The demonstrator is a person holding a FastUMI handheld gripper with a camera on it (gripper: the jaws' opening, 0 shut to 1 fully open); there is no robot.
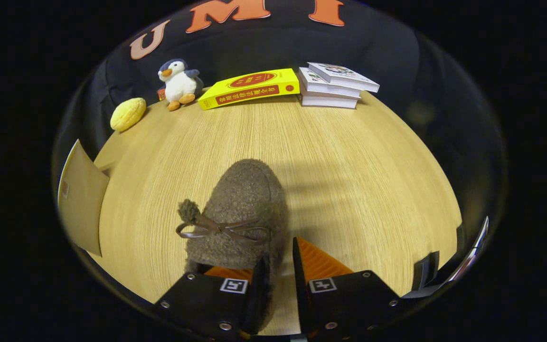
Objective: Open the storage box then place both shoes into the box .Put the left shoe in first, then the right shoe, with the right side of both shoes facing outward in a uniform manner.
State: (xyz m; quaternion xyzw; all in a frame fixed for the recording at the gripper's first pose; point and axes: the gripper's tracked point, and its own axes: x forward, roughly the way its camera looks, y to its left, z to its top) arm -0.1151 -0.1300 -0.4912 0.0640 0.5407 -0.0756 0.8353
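**Shoe in the tongs, box stage not confirmed**

Progress: you are holding one shoe [240, 213], a brown fuzzy slipper with a thin brown bow and a pompom on its upper, toe pointing away from you towards the far side of the table [349, 156]. It is looking lifted or at least tipped up from the table, judging by the shadow falling beside it, though I cannot tell for sure whether its toe is touching the wood. Which shoe of the pair this is, I cannot tell from here. A tan, flat panel [81, 199] is standing beside the table on your left; it may be part of the storage box or its lid, but I am not committing to that. My judgement: you are somewhere in the carrying stage, with placing this shoe yet to be completed, and the other shoe's status unknown.

Tongs: the tongs [278, 270] are sitting nearly closed, with a narrow gap between the fingers. The heel-side rim of the shoe is running down into that gap, and both fingers are appearing to press on it, one from inside the opening and one from outside. So you are gripping the shoe by its collar.

Elsewhere on the table, well beyond the shoe: a yellow plush lump [127, 114], a penguin toy [178, 84], a yellow book [249, 88] and a stack of pale books [333, 85], all along the far edge.
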